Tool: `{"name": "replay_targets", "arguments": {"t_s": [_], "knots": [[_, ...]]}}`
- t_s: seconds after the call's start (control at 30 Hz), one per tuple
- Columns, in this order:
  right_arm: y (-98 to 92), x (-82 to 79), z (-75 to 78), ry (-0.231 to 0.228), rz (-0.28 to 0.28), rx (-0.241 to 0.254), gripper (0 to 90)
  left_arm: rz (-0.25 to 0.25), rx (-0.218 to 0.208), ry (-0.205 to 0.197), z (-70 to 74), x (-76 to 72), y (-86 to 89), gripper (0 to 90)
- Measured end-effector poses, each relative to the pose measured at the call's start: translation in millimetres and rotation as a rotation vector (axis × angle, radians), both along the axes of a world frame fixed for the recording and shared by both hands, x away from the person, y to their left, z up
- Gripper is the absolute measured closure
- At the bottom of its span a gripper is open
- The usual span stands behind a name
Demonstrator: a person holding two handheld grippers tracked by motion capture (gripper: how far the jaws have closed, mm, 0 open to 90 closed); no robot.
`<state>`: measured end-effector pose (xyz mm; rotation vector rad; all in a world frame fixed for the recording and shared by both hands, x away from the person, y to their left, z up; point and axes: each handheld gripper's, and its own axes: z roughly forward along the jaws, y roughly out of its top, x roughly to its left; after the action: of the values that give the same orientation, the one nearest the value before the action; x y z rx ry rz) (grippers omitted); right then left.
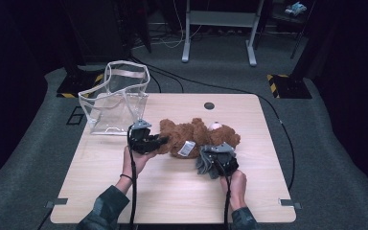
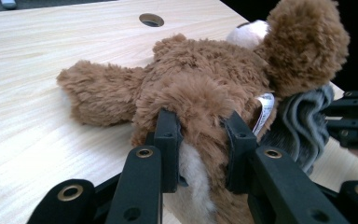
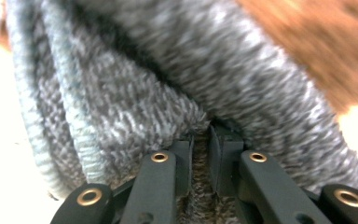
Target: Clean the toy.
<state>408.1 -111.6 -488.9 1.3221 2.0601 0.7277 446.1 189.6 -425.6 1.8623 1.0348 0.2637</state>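
A brown teddy bear (image 1: pixel 191 136) lies on the wooden table (image 1: pixel 172 191), its head toward the right. My left gripper (image 1: pixel 162 140) is shut on one furry leg of the teddy bear (image 2: pixel 200 93), whose plush bulges between the jaws. My left gripper (image 2: pixel 200 140) comes at the bear from the left. A grey knitted cloth (image 1: pixel 206 160) lies against the bear's near side, by its head. My right gripper (image 1: pixel 215 160) is shut on this grey knitted cloth (image 3: pixel 135 93), a thin fold pinched between the jaws of my right gripper (image 3: pixel 201 140). The cloth (image 2: pixel 303 121) also hangs beside the bear's white tag (image 2: pixel 263 109).
A clear plastic bag (image 1: pixel 116 98) with pale handles stands upright at the table's far left corner. A round cable hole (image 1: pixel 209 105) sits near the far edge. Cables run across the floor behind the table.
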Motion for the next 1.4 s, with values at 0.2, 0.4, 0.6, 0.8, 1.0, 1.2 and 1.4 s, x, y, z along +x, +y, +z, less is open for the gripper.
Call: {"name": "replay_targets", "arguments": {"t_s": [0.2, 0.4, 0.6, 0.8, 1.0, 1.2, 1.4], "knots": [[-39.6, -5.1, 2.2, -0.002, -0.107, 0.023, 81.0, -0.004, 0.002, -0.004, -0.5, 0.8, 0.4, 71.9], [4.7, -14.4, 12.0, 0.033, 0.056, 0.092, 80.7, -0.003, 0.004, -0.005, -1.2, 0.8, -1.3, 71.8], [46.1, -8.5, 8.5, 0.057, 0.155, 0.079, 80.4, -0.007, 0.01, -0.004, -1.0, 0.7, -1.2, 71.8], [39.8, 1.7, 7.9, 0.055, 0.115, 0.068, 80.7, -0.016, 0.003, 0.0, -1.9, 1.1, 0.1, 71.8], [3.1, 6.4, 5.3, 0.061, 0.023, 0.08, 80.8, -0.019, 0.0, -0.002, -3.1, 1.1, 0.8, 71.8], [-23.2, 9.0, 4.8, 0.058, -0.05, 0.065, 80.8, -0.017, 0.001, 0.001, -3.4, 0.6, 0.6, 71.7], [-53.9, 12.7, 6.5, 0.049, -0.145, 0.043, 80.8, -0.021, 0.004, 0.002, -3.4, 0.8, 1.4, 71.6]]}}
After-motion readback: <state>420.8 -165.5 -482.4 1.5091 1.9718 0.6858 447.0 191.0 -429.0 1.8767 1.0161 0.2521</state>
